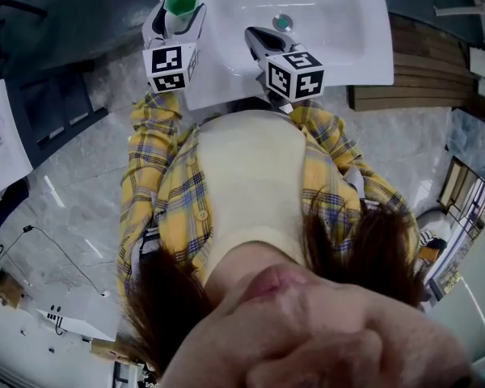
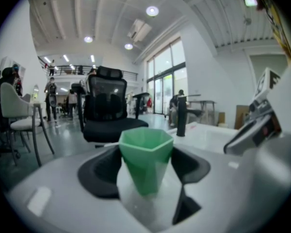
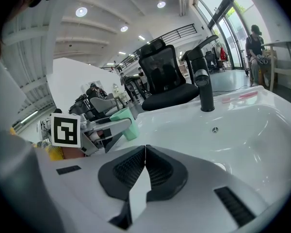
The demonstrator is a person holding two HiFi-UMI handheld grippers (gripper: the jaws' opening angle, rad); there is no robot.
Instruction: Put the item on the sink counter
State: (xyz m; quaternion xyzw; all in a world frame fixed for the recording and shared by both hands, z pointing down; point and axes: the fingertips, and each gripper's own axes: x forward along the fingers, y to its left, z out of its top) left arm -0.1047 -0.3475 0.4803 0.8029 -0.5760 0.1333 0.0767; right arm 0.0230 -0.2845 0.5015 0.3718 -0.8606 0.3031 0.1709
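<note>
A green faceted cup stands upright between the jaws of my left gripper, which is shut on it, above the left rim of the white sink counter. From the right gripper view the cup shows at the left gripper's tip. My right gripper is shut with nothing in it, its pads pressed together, and hangs over the near edge of the basin.
A black tap stands at the back of the basin, with a drain in the middle. A black office chair is beyond the counter. Wooden boards lie right of the sink.
</note>
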